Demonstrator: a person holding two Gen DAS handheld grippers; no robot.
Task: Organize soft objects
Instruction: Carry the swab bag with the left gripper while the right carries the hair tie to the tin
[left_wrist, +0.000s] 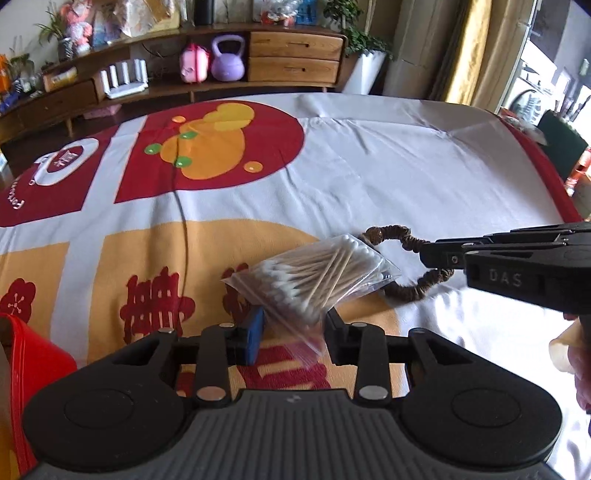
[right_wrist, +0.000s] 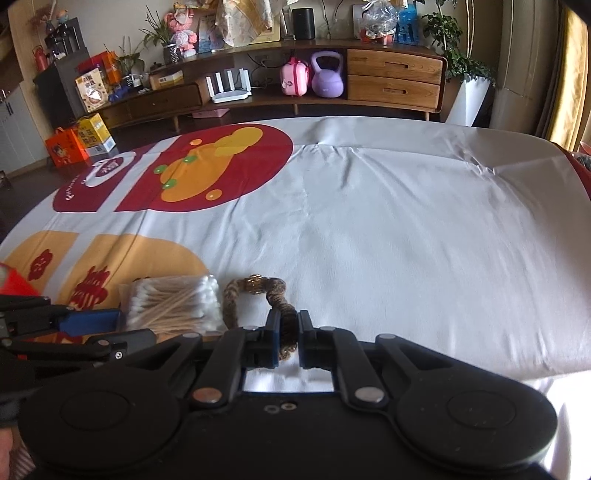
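Note:
A clear zip bag of cotton swabs (left_wrist: 314, 275) lies on the printed cloth, its near corner between the fingers of my left gripper (left_wrist: 295, 334). The jaws stand wide apart around that corner without pinching it. The bag also shows in the right wrist view (right_wrist: 173, 302). A brown braided hair tie (left_wrist: 402, 266) lies just right of the bag. My right gripper (right_wrist: 288, 336) is shut on the near side of the hair tie (right_wrist: 258, 291). It enters the left wrist view from the right (left_wrist: 439, 258).
A red bag (left_wrist: 33, 373) stands at the near left by the left gripper. The white and red-yellow cloth (right_wrist: 406, 221) covers the whole surface. A wooden sideboard (right_wrist: 391, 77) with a purple kettlebell (right_wrist: 327, 75) stands far behind.

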